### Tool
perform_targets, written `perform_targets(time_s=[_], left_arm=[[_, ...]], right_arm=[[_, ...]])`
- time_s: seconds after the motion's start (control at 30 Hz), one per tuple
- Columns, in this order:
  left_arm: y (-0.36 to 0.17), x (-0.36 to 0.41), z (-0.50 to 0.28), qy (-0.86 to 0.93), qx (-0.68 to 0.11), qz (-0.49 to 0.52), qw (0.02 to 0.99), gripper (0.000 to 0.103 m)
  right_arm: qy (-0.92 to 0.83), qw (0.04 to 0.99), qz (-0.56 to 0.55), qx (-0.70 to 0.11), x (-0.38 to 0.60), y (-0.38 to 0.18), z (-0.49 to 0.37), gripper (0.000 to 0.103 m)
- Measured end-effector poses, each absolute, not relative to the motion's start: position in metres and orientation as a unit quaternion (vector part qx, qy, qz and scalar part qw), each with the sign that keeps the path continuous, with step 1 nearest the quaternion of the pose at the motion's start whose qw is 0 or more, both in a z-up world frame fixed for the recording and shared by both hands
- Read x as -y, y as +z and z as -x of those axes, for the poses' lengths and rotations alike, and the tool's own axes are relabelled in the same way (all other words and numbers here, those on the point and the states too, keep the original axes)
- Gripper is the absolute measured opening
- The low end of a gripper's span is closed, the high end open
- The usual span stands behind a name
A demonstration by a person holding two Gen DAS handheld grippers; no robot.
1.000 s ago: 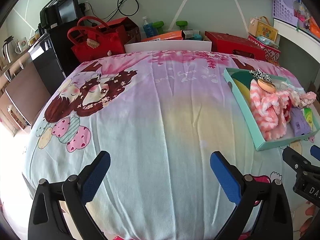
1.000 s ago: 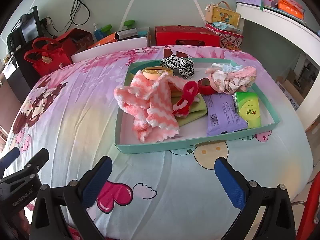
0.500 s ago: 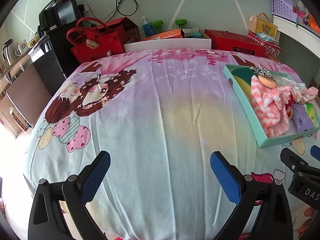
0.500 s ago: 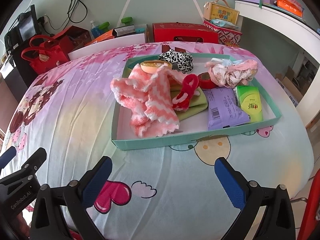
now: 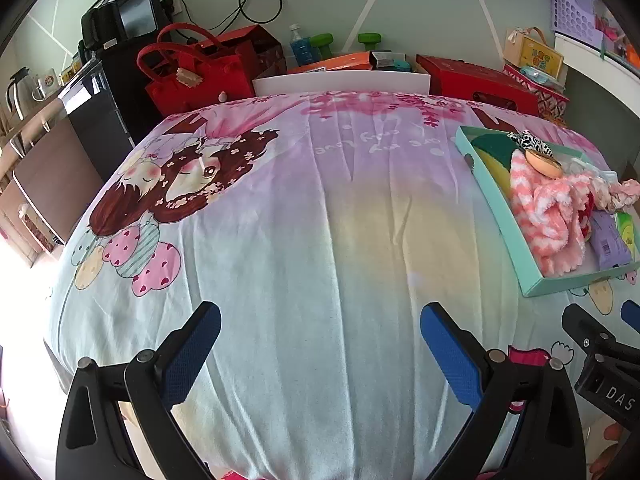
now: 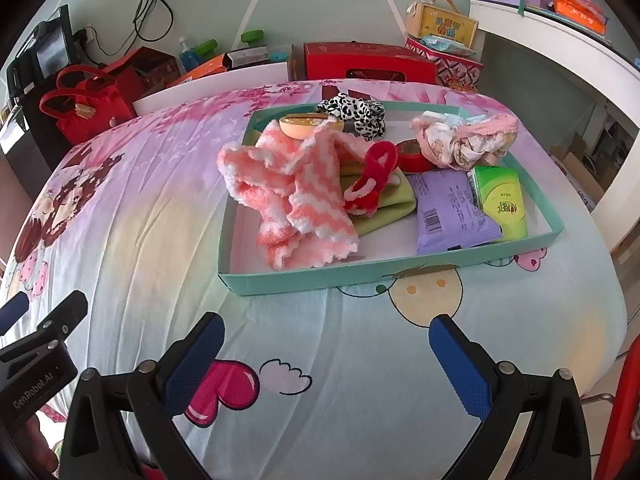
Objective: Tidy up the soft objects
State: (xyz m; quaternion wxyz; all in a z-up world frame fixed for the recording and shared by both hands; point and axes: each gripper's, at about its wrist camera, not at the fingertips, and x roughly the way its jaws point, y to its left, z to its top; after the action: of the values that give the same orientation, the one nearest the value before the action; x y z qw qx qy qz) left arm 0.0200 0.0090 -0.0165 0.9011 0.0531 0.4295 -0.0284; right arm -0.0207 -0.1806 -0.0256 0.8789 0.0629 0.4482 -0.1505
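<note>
A teal tray (image 6: 304,280) lies on the bed and holds soft items: a pink-and-white fluffy towel (image 6: 296,188), a red fuzzy piece (image 6: 372,178), a folded green cloth (image 6: 384,210), a leopard-print scrunchie (image 6: 356,110), crumpled pale pink fabric (image 6: 460,140), a purple packet (image 6: 452,210) and a green tissue pack (image 6: 502,200). My right gripper (image 6: 326,344) is open and empty, just in front of the tray's near edge. My left gripper (image 5: 320,334) is open and empty over the bare bedsheet, left of the tray (image 5: 508,236).
The cartoon-print bedsheet (image 5: 280,208) covers the bed. Red bags (image 5: 196,76), boxes and bottles stand behind the bed's far edge. A white shelf (image 6: 560,52) is at the right. A dark cabinet (image 5: 100,112) stands at the left.
Both grippers have drifted slightly; the tray sits a little further to the right in the left wrist view and a little higher in the right wrist view. Both stay open.
</note>
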Motion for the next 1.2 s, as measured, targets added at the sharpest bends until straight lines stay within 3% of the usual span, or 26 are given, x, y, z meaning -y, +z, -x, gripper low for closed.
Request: perform_targets(time_s=[1.2], left_arm=[[-0.018,-0.0083,-0.0199,-0.028,-0.426,-0.064,0.902,0.1]], right_arm=[[-0.161,0.873,-0.076,-0.454,0.187,-0.0304,0.0229,0.103]])
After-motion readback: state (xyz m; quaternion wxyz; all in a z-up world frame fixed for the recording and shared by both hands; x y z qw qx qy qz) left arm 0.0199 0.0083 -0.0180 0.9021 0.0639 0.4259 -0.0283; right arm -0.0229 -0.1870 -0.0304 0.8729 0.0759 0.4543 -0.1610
